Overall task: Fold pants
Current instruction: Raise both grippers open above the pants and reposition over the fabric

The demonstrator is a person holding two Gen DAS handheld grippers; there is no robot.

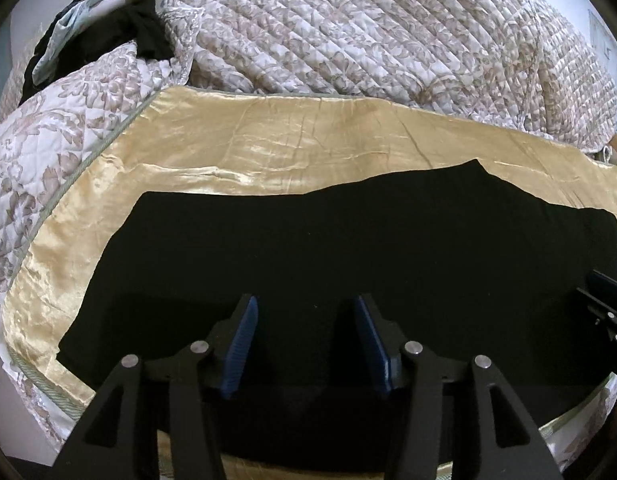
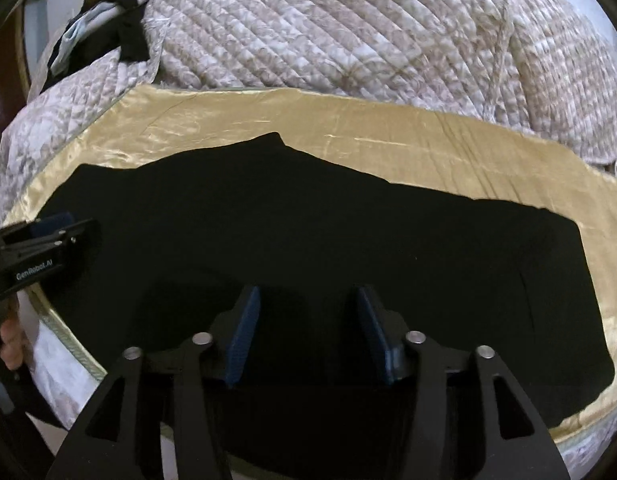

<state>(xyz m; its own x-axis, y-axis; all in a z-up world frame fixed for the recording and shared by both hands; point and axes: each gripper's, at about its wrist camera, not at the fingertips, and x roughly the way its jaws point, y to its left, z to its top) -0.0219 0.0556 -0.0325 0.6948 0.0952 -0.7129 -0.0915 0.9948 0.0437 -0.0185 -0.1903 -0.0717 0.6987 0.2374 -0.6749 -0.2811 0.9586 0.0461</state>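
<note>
Black pants lie flat and spread wide on a gold satin sheet; they also show in the right wrist view. My left gripper is open and empty, its blue pads just above the pants' near edge. My right gripper is open and empty over the near edge further right. The right gripper shows at the right edge of the left wrist view. The left gripper shows at the left edge of the right wrist view, held by a hand.
A quilted floral bedspread is heaped behind the gold sheet and along its left side. Dark and pale-blue clothes lie at the back left. The bed's near edge curves under the grippers.
</note>
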